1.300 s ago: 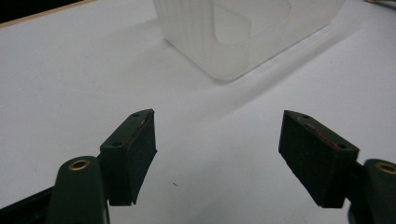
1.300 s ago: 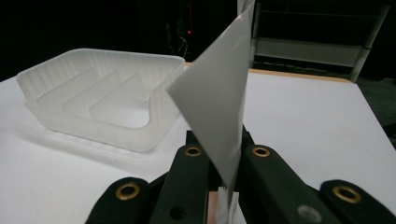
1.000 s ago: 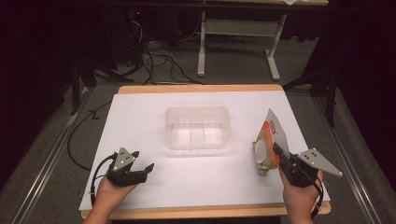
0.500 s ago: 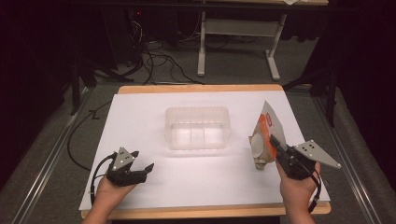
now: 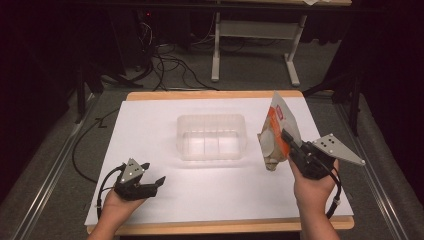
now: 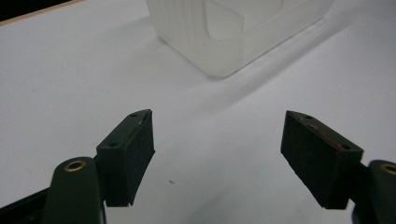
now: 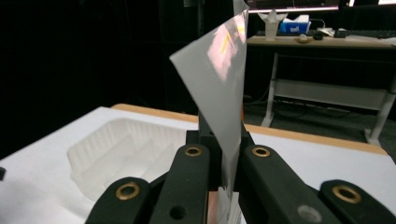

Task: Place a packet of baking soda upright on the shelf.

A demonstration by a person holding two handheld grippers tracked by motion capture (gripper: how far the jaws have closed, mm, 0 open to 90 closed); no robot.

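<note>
My right gripper (image 5: pixel 289 139) is shut on an orange and white snack bag (image 5: pixel 276 132), lifted off the table just right of a clear plastic tray (image 5: pixel 212 137). In the right gripper view the bag's silvery back (image 7: pixel 222 84) rises from between the closed jaws, with the tray (image 7: pixel 126 144) lower left. Near the front left of the table my left gripper (image 5: pixel 153 175) rests open and holds nothing. In the left gripper view its gripper (image 6: pixel 217 158) stands wide open over bare white surface, the tray's corner (image 6: pixel 224 32) ahead.
The white table top (image 5: pixel 150 125) has a wooden edge. Cables lie on the floor at the back left, and a desk frame (image 5: pixel 255 30) stands behind the table. Dark floor surrounds the table on both sides.
The right gripper has raised the snack bag and carried it slightly left, toward the tray. The left gripper has stayed where it was.
</note>
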